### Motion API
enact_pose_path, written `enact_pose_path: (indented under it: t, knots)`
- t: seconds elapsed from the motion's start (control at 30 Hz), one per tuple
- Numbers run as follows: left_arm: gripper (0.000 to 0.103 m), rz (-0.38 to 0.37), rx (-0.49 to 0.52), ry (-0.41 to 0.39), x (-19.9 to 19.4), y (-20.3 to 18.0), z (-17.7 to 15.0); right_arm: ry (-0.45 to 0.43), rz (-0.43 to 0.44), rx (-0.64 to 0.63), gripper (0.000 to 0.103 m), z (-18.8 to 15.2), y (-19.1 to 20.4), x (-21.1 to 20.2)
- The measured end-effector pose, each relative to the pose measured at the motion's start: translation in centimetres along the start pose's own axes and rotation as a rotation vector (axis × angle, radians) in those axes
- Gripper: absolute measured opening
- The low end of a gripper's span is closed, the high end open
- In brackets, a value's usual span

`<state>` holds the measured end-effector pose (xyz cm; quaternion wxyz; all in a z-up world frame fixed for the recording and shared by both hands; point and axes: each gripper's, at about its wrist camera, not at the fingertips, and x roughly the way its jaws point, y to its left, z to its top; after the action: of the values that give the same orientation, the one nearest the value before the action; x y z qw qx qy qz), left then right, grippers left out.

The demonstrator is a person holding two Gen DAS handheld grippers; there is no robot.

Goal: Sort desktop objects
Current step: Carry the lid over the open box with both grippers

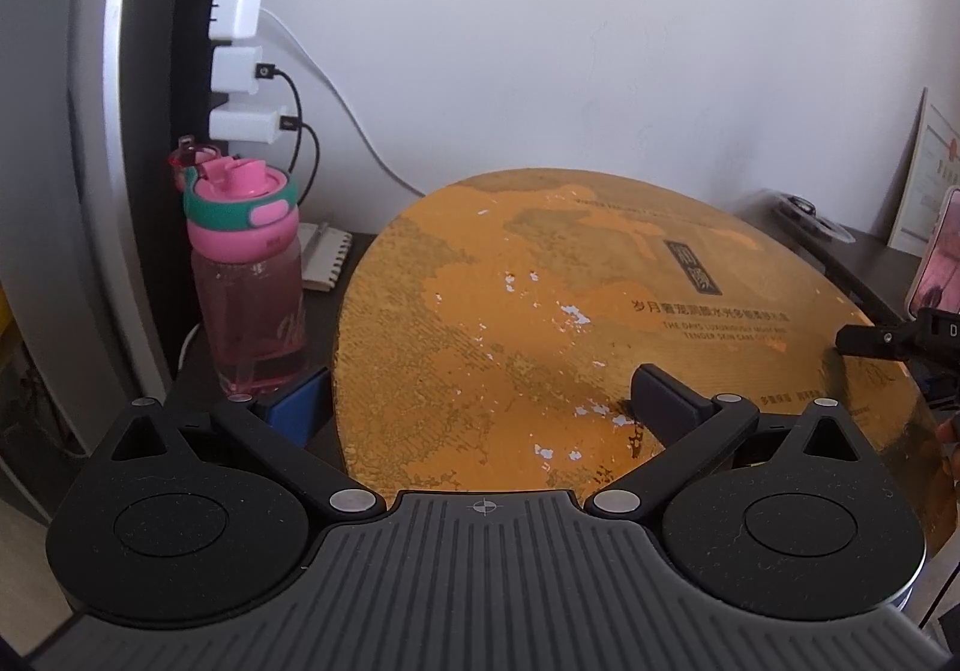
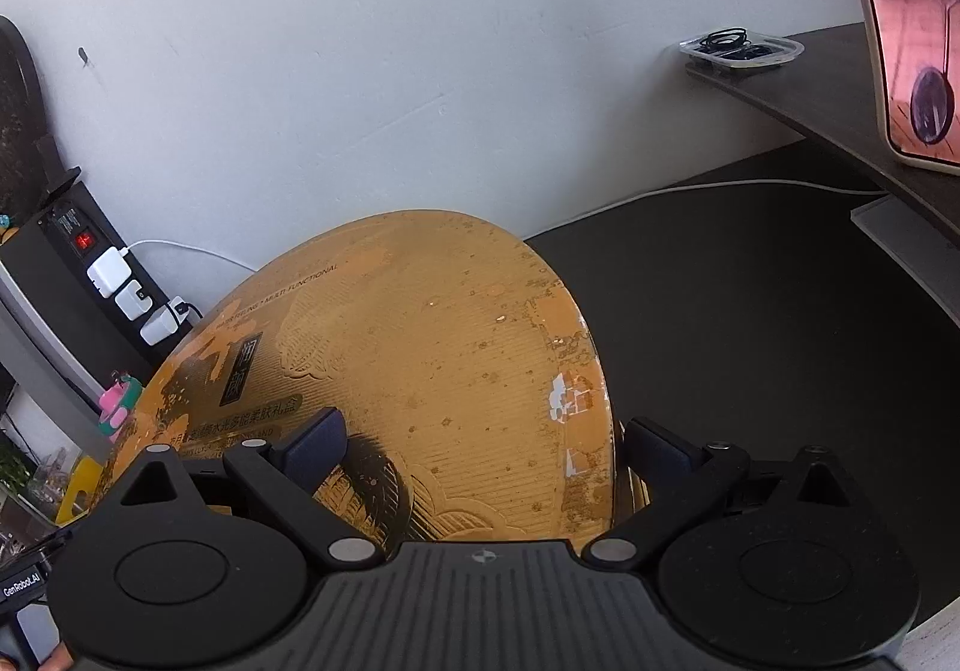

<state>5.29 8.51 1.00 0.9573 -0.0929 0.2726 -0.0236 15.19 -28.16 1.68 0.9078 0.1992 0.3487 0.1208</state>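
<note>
In the left wrist view, the left gripper [image 1: 480, 401] fills the bottom of the frame with its jaws spread wide, astride the near left edge of one orange-gold gift box [image 1: 576, 323]. One finger [image 1: 663, 398] rests on the box's worn top at lower centre-right; the other finger [image 1: 297, 401] sits outside the box's left edge, low beside the bottle. Whether the jaws actually squeeze the box I cannot tell.

In the right wrist view, the right gripper [image 2: 486, 446] is likewise spread wide across the box [image 2: 420, 371], one finger [image 2: 315, 446] lying on the lid at lower left, the other finger [image 2: 657, 449] just outside the box's right edge. The right gripper's tip also shows at the right edge of the left view.

The box fills the middle of both frames, its flat printed top facing up and its long axis running away from the cameras toward the white wall; the printed lines of text read upright in the left view.

Just left of the box stands one upright pink water bottle [image 1: 249, 281] with a green-banded lid. Behind it lies one spiral notebook [image 1: 324, 257]. Further back, upper left, a black power strip [image 1: 231, 29] carries three white chargers. At the far right stands one phone [image 1: 936, 263] on a raised shelf.
</note>
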Motion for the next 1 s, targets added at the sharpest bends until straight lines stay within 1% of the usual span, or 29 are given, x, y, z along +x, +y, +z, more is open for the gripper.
enact_pose_path:
  t: [0.3, 0.5, 1.0]
  knots:
    - [0.103, -0.015, -0.014, 0.014, 1.1, 0.5, -0.5, -0.003, -0.019, -0.007, 0.101, -0.1, 0.2, 0.2]
    - [0.103, -0.011, -0.016, 0.02, 1.3, 0.3, -0.8, 0.0, -0.019, -0.003, 0.101, -0.2, 0.1, 0.4]
    - [0.103, 0.01, -0.017, 0.051, 2.2, 0.4, -1.1, 0.05, -0.035, 0.025, 0.101, -0.2, 0.3, 1.8]
